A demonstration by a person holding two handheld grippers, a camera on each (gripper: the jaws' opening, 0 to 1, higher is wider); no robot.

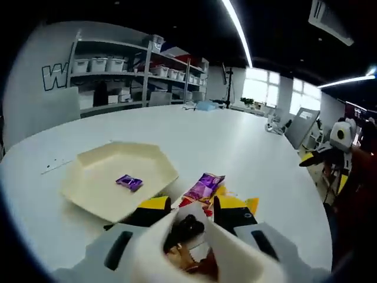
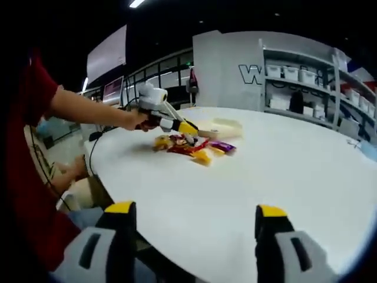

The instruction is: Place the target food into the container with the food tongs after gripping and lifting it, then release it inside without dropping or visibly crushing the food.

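- In the left gripper view, my left gripper (image 1: pixel 191 207) sits low over the white counter (image 1: pixel 247 153), and its yellow-tipped jaws are closed on white food tongs (image 1: pixel 194 247) that run forward between them.
- Between the tong arms I see something dark at the tip (image 1: pixel 187 227); I cannot tell if it is food already gripped or only a packet lying under it.
- Directly ahead of the left gripper is a small pile of snack packets (image 1: pixel 206 191), with a purple packet (image 1: pixel 204 186) on top and yellow and red ones under it.
- Ahead and to the left of this gripper stands the cream hexagonal tray (image 1: pixel 100 188), just beside the pile, and one small purple candy (image 1: pixel 129 182) lies inside it, near the middle.
- In the right gripper view, my right gripper (image 2: pixel 197 227) has its jaws wide apart and holds nothing; it is at the near edge of the counter (image 2: pixel 283 177).
- Far ahead and a little left of the right gripper I see the left gripper (image 2: pixel 179 127) in a hand (image 2: pixel 132 119), pointing down onto the snack packets (image 2: pixel 191 147), with the tray (image 2: pixel 224 127) just behind them.
- Shelves with white boxes (image 1: pixel 112 65) stand at the wall behind the counter.
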